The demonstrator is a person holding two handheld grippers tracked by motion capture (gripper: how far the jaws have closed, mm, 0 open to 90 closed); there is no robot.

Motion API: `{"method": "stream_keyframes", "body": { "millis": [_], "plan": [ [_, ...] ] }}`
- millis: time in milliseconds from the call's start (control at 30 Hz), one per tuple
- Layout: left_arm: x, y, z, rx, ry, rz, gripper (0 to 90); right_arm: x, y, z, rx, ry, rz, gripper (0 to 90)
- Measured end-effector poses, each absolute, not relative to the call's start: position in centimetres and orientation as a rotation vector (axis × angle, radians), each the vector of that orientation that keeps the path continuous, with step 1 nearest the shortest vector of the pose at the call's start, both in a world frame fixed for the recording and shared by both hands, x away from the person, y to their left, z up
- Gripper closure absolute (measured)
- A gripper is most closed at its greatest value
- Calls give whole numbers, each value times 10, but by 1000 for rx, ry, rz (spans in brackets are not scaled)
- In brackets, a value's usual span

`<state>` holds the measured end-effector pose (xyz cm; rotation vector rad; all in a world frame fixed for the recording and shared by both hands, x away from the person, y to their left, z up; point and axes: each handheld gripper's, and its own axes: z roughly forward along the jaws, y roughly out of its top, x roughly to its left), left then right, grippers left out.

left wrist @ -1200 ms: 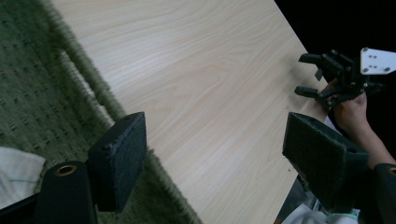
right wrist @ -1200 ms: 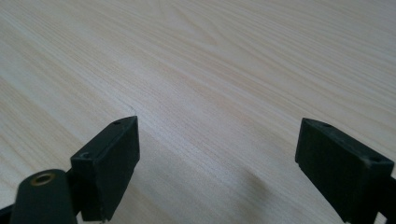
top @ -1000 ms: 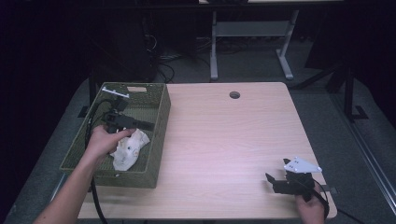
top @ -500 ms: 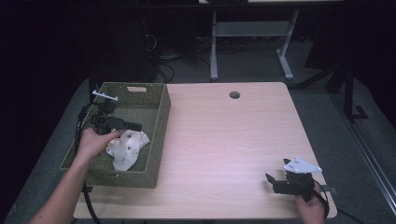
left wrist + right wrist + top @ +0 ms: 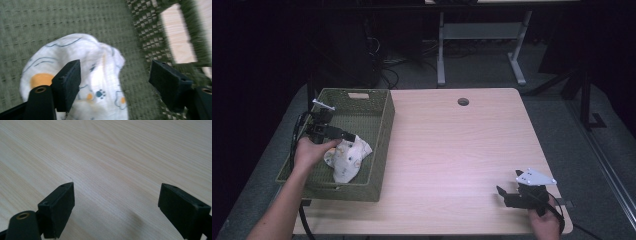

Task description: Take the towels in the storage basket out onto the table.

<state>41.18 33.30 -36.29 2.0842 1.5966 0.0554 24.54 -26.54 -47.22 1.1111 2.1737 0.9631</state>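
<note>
Jaws wide apart on both grippers, with a cloth under the left one.

The left gripper [image 5: 113,82] has its two black jaws standing wide, and they have just been closing a little; the white cloth [image 5: 82,75] lies below and between them, mostly under the left jaw, and the pads are not pressing on it. The cloth has small orange spots, blue lines and a paw print on it. It lies crumpled on the floor of the green basket [image 5: 50,22], and past the right jaw stands the basket's woven wall with a handle hole. In the high view the left gripper [image 5: 343,136] reaches into the basket [image 5: 377,165] right beside the cloth [image 5: 347,159]. The right gripper [image 5: 116,206] has its jaws wide apart too, with nothing between them but the bare wooden table [image 5: 112,157] just below.
</note>
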Motion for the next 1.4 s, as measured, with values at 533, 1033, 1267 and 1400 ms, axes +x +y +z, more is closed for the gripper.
{"method": "stream_keyframes", "body": {
  "millis": [533,1033,1267,1400],
  "plan": [
    [424,335,-383,2204,1738,170,269,244,-265,-471,1115,2174,967,133],
    [437,320,-421,2447,1830,117,364,245,-267,-471,1107,2170,971,134],
    [436,317,-423,2462,1814,104,435,244,-267,-471,1106,2170,972,134],
    [436,318,-423,2473,1790,89,465,244,-267,-471,1111,2166,972,134]
  ]
}}
